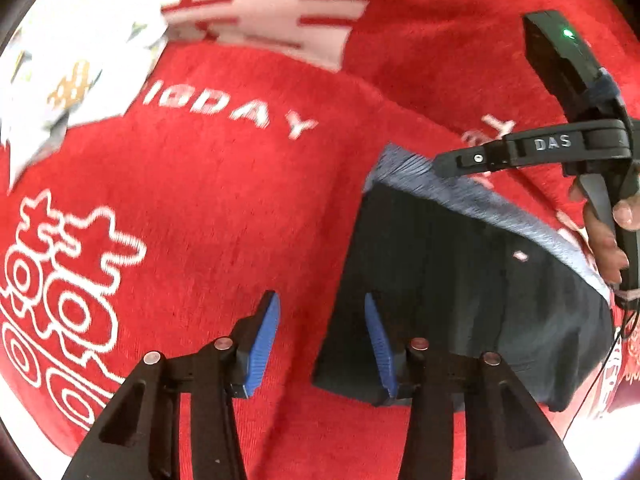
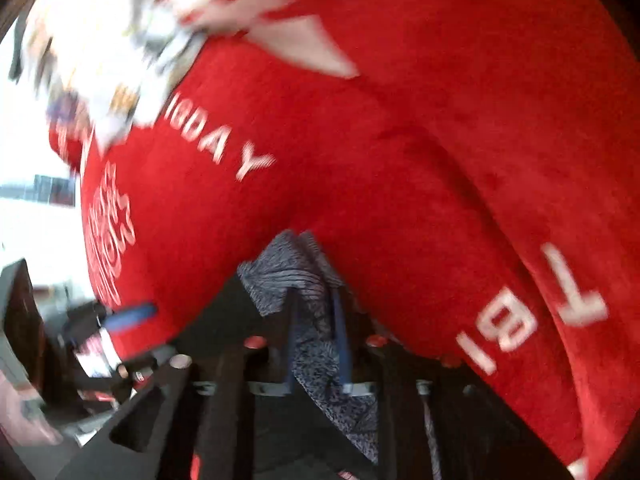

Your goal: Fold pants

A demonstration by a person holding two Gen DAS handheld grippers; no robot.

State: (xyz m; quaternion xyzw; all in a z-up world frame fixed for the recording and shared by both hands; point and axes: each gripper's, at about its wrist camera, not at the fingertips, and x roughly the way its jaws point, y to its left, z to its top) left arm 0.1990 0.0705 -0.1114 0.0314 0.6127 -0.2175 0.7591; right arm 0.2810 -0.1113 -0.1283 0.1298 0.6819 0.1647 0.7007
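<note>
Your left gripper [image 1: 322, 344] points steeply down over the red blanket [image 1: 224, 208], its blue pads [image 1: 262, 344] standing about half open with nothing between them. The near left edge of the folded dark pants [image 1: 460, 300] runs just beside your right-hand pad and passes under it, so that finger sits over cloth while the other sits over bare blanket. Ahead of the fingers and to their left the blanket lies open up to its white lettering [image 1: 248, 114]; a white patterned cloth [image 1: 68, 68] lies well beyond, at the far left. The grey ribbed waistband [image 1: 460, 196] forms the pants' far edge, to the right of the fingers. There your right gripper [image 2: 314, 344] comes down, held in your hand [image 1: 608, 236] with the handle upright. Its jaws are nearly closed, and grey ribbed fabric [image 2: 304, 280] runs up between the pads, which appear to pinch it, though that view is blurred.
</note>
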